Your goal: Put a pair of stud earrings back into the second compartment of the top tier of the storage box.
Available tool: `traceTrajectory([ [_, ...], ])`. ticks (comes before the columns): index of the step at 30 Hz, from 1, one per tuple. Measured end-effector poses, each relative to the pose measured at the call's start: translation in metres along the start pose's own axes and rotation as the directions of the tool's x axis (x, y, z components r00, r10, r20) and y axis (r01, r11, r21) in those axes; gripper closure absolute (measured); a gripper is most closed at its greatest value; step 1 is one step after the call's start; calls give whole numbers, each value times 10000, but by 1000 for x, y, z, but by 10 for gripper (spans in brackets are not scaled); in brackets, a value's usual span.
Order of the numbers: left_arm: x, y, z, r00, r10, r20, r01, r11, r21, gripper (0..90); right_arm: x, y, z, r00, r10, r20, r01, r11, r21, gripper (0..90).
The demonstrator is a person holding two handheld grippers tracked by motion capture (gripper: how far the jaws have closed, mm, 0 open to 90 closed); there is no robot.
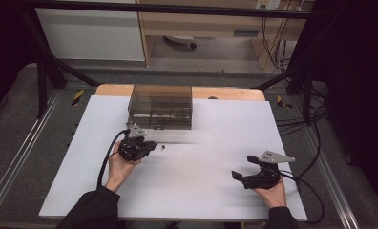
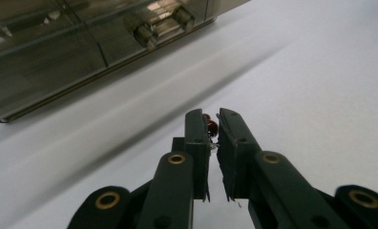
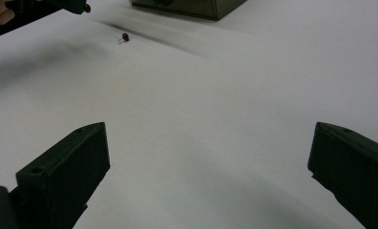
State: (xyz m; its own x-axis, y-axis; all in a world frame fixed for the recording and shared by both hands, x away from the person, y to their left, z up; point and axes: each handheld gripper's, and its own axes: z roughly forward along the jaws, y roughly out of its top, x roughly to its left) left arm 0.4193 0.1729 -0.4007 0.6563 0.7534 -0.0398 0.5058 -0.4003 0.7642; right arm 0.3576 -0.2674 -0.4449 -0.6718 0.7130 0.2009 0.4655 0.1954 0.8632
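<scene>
Red and small, a bead (image 2: 211, 127) with thin wire legs sits pinched between the tips of our left gripper (image 1: 151, 144), whose jaws are clenched on it with only a narrow slit between them. We hold that gripper just above the white sheet (image 1: 192, 191), near its left-centre, with the left hand (image 1: 120, 167) cupped under it. Straight ahead of its tips, a little to the left, stands the smoky clear plastic box (image 1: 161, 106) at the far edge of the sheet, its inside split into compartments and a small knob (image 2: 146, 34) on the face towards us. So the bead lies in front of the box, near it but apart, and the left hand is by far the nearer one for any move into it. We judge the next move to be a lift and a reach forward over the box wall; that wall is what stands in the way.

Just right of the left gripper's tips, a second bead (image 1: 163, 147) lies loose on the sheet, its legs too small for us to read their direction.

Farther right, well apart from both beads, our right gripper (image 1: 242, 167) rests low on the sheet, jaws spread wide and empty, pointing left towards the loose bead.
</scene>
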Motion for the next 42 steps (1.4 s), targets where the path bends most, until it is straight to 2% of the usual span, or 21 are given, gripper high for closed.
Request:
traceTrajectory([
  [10, -4, 17, -13, 9996, 290, -40, -290, 9995, -99, 819, 0, 0, 0, 10000, -13, 1, 13, 10000, 6, 7],
  [20, 0, 39, -21, 9992, 371, -127, -374, 9991, -217, 820, 0, 0, 0, 10000, -15, 5, 15, 10000, 2, 7],
  [36, 17, 66, -4, 9991, 50, -412, -57, 9998, -186, 819, 0, 0, 0, 10000, -26, 10, 26, 10000, 15, 7],
  [39, 21, 69, -1, 9991, -183, -370, 175, 9996, -225, 819, 0, 0, 0, 10000, -43, 8, 43, 10000, 6, 7],
  [42, 24, 73, 3, 9988, -235, -438, 227, 9995, -198, 819, 0, 0, 0, 10000, -45, 17, 45, 10000, 29, 7],
])
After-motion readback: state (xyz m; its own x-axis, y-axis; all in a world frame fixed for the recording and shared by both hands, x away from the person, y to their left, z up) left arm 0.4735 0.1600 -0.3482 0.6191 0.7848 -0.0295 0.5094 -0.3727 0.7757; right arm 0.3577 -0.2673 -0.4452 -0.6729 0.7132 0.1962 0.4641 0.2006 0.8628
